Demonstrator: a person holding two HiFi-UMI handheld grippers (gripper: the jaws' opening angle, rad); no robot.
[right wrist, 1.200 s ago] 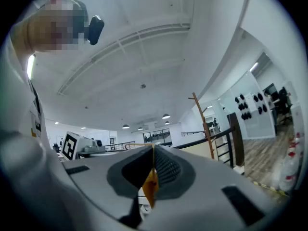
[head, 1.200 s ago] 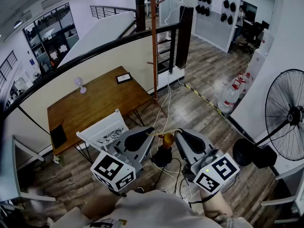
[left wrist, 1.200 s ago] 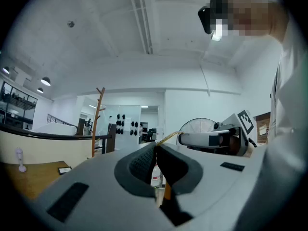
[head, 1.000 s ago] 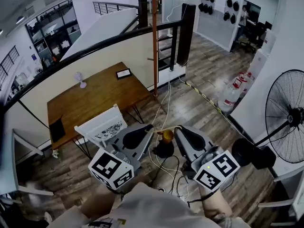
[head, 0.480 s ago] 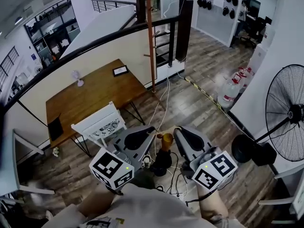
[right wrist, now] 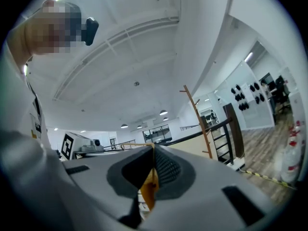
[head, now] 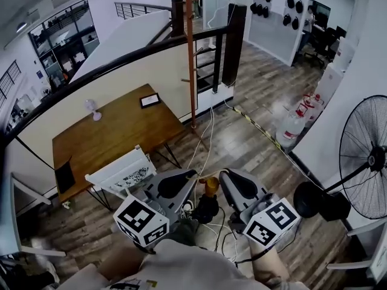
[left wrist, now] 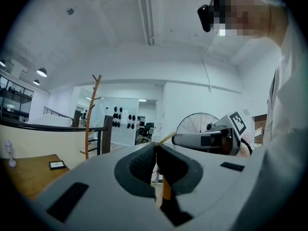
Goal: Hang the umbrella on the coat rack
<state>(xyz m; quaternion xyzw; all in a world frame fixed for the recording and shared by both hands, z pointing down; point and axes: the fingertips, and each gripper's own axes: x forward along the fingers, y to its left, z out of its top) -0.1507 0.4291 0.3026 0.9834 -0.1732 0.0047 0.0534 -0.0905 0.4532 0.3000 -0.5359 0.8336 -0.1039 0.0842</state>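
Note:
A folded umbrella hangs between my two grippers, with an amber handle (head: 211,186) and a black canopy (head: 207,209) below it. Its thin yellow cord (head: 208,175) runs from one gripper to the other. The left gripper (head: 195,173) is shut on one end of the cord (left wrist: 166,138), and the handle (left wrist: 166,189) dangles under its jaws. The right gripper (head: 222,174) is shut on the other end (right wrist: 130,145), above the handle (right wrist: 149,189). The coat rack (head: 189,53), a tall brown wooden pole with pegs, stands ahead by the railing, also visible as the coat rack (left wrist: 91,114) (right wrist: 197,119).
A wooden table (head: 109,132) and a white chair (head: 121,171) are to the left. A black-railed balcony wall (head: 121,65) runs behind the rack. A large floor fan (head: 366,156) stands at the right, water bottles (head: 290,128) beyond it. Cables (head: 205,138) trail over the wood floor.
The whole scene has slid left and down in the head view, and the coat rack stands a bit nearer. Both grippers keep the same hold on the umbrella's cord.

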